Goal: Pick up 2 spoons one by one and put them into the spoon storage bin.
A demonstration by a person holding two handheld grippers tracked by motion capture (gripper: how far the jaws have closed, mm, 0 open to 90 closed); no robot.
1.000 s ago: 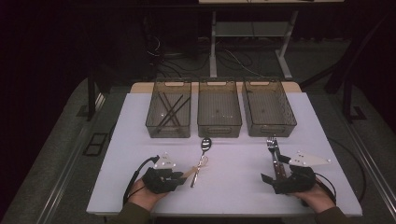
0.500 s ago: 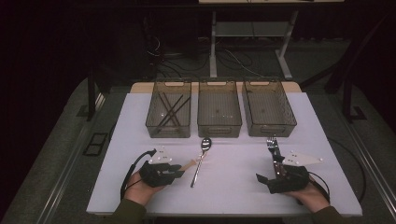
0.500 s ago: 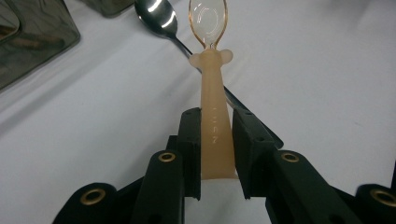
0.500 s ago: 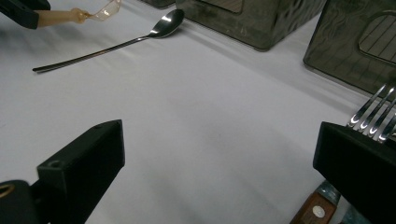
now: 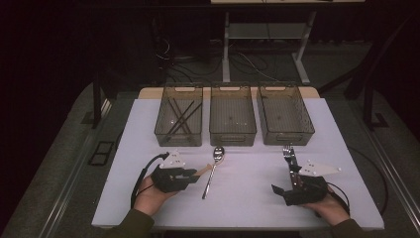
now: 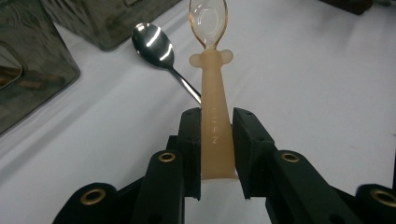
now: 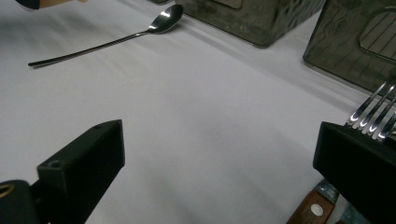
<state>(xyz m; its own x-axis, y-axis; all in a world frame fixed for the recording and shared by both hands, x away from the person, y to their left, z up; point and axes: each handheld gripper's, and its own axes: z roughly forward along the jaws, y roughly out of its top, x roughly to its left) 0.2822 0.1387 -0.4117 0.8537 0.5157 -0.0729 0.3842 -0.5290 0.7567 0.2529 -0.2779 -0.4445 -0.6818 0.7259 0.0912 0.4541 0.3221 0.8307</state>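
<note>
Peach baby spoon (image 6: 215,116): clamped in the left gripper (image 6: 215,140), near left of desk (image 5: 247,198).
We find the right gripper (image 7: 219,154) with fingers wide apart beside forks (image 7: 373,116); a steel spoon (image 5: 214,168) lies between.

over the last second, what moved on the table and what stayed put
Both hands drew back toward the near edge. The left gripper slid left and nearer, shut on the peach baby spoon. The right gripper slipped back from the forks and stands open beside them, holding nothing. The steel spoon, the three bins and the chopsticks in the left bin did not move.
</note>
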